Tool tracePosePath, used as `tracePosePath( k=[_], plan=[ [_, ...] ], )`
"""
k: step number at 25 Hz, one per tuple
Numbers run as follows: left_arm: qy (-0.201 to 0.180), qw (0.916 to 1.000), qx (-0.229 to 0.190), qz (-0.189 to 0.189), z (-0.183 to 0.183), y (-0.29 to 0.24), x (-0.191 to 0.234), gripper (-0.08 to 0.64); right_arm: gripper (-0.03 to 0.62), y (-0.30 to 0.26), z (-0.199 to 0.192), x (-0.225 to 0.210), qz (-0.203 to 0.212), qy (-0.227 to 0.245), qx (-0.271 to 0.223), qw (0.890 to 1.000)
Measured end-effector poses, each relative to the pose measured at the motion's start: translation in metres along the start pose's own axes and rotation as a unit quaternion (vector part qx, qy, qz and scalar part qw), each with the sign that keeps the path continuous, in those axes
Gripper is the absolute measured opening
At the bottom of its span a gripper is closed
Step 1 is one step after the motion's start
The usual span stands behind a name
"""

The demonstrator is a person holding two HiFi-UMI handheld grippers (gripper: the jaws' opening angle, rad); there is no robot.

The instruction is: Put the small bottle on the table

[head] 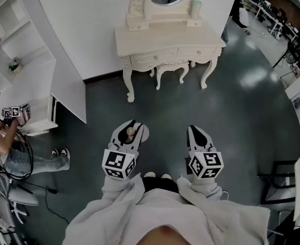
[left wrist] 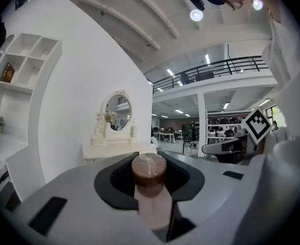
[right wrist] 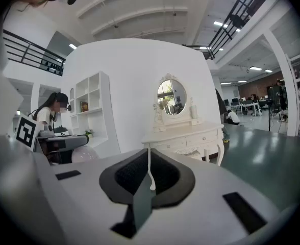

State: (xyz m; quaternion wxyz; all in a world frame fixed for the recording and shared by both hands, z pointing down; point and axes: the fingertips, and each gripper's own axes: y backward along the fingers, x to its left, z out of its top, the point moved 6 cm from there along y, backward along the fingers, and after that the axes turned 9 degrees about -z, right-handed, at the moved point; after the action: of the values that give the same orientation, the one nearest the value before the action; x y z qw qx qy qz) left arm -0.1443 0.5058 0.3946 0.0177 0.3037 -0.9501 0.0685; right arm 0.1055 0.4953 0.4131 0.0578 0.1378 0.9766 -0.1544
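Observation:
My left gripper [head: 131,128] is shut on the small bottle [head: 131,132], a pale pinkish bottle with a brown round cap. In the left gripper view the bottle [left wrist: 150,173] stands upright between the dark pads, cap toward the camera. My right gripper [head: 197,133] hangs beside it, shut, with nothing between its jaws; in its own view, the right gripper [right wrist: 150,176] shows only a thin slit. The white dressing table [head: 160,39] with an oval mirror stands some way ahead against the wall, also visible as the table [left wrist: 114,149] and the table [right wrist: 183,135]. Both grippers are above the dark floor, well short of it.
A white stool [head: 171,69] is tucked under the table. A pale bottle [head: 196,7] stands on the table's right. White shelving [head: 17,60] lines the left wall. A seated person [head: 7,142] is at the far left. Black frames [head: 280,182] stand at the right.

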Motion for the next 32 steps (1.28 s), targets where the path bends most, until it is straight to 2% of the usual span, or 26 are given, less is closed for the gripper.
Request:
tracePosePath(
  k=[4,10,17,24,32],
  plan=[
    [-0.003,0.9999,-0.002,-0.011,0.001,0.005,-0.002,0.123,0.04,0.003,0.0,0.004,-0.006,-0.043,-0.004,0.999],
    [0.003,0.9997,-0.001,-0.023,-0.004,0.011,-0.001,0.123,0.04,0.008,-0.005,0.012,-0.023,-0.031,0.003,0.999],
    [-0.007,0.9992,-0.001,-0.039,-0.011,0.028,0.006,0.124,0.04,0.019,-0.02,0.025,-0.05,-0.047,-0.009,0.998],
    [0.003,0.9989,0.016,-0.044,-0.021,0.04,0.011,0.123,0.04,0.02,-0.033,0.039,-0.046,-0.049,0.014,0.998],
    [0.005,0.9987,0.021,-0.045,-0.026,0.016,0.025,0.123,0.04,-0.008,-0.039,0.032,-0.039,-0.057,0.027,0.997]
  ],
)
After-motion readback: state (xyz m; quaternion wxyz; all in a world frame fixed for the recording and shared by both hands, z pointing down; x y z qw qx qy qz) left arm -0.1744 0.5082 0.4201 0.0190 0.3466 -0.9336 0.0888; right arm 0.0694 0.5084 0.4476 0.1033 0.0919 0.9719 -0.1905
